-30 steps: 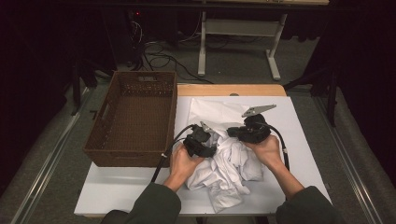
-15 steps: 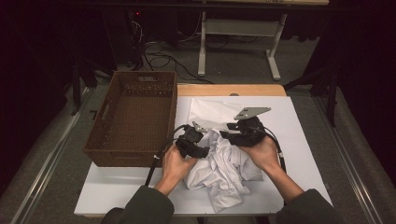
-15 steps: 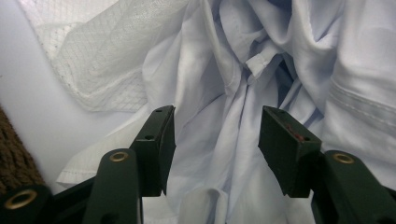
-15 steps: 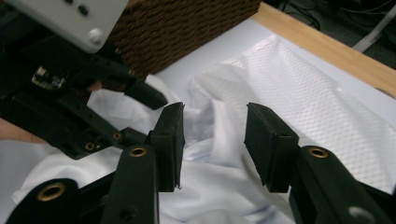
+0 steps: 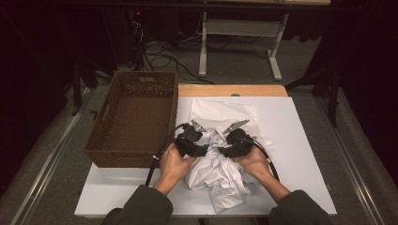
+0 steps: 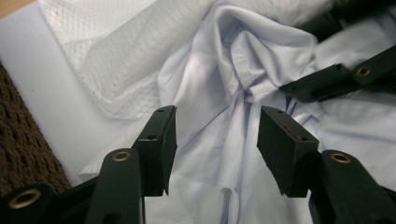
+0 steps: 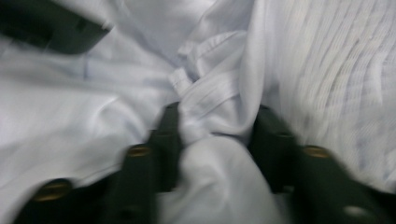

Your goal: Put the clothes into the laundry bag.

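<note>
A crumpled white garment point(image 5: 218, 171) lies on the desk point(image 5: 300, 140) at 3 o'clock from the wicker basket point(image 5: 133, 117). The left gripper point(image 6: 215, 135) has its fingers spread wide over the cloth, gripping nothing. The right gripper point(image 7: 215, 126) has fingers part open around a bunched fold.

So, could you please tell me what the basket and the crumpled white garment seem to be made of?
The basket looks like dark brown woven wicker or rattan, matte, with an open weave. The white garment seems thin woven fabric, probably cotton, soft and creased, with stitched seams.
</note>
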`<state>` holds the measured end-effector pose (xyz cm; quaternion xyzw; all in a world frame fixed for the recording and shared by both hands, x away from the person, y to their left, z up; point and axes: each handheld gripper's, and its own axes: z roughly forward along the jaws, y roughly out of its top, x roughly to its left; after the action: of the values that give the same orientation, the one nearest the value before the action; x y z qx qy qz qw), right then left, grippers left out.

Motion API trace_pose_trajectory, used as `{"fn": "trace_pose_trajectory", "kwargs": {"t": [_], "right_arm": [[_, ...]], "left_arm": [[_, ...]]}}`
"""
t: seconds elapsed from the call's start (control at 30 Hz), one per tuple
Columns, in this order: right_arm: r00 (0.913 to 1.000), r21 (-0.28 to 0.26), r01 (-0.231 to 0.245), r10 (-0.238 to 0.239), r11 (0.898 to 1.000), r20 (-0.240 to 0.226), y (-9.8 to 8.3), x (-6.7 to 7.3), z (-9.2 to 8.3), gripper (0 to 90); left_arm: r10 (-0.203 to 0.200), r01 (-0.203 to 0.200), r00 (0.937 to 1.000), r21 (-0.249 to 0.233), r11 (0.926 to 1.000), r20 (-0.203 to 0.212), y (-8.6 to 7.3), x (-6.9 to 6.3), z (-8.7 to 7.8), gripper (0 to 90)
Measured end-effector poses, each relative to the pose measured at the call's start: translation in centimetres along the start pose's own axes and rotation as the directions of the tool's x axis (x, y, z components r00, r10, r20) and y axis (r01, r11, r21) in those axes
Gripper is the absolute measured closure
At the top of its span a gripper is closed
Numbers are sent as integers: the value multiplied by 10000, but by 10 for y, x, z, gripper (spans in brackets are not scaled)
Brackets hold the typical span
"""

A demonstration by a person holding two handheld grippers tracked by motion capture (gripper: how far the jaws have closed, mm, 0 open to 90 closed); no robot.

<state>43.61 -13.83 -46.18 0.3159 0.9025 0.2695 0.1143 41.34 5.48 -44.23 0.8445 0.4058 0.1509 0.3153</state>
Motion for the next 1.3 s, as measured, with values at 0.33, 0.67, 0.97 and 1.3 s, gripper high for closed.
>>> {"fn": "trace_pose_trajectory", "kwargs": {"t": [0.33,0.67,0.97,1.3], "right_arm": [[9957,-328,651,-671,9973,-639,-33,1,-24,828],[9945,-134,171,-184,9998,-1035,-40,-6,-20,824],[9908,81,-30,40,10000,-1350,-39,-12,-20,822],[9860,1010,137,34,9948,-1667,-42,-19,-31,829]], "left_arm": [[-657,653,9978,373,9972,112,33,0,12,496],[-444,536,9975,1793,9823,-550,66,-10,76,484],[-904,1142,9878,1952,9741,-1270,58,14,87,481],[-1160,1412,9864,2388,9607,-1164,55,22,99,491]]}}
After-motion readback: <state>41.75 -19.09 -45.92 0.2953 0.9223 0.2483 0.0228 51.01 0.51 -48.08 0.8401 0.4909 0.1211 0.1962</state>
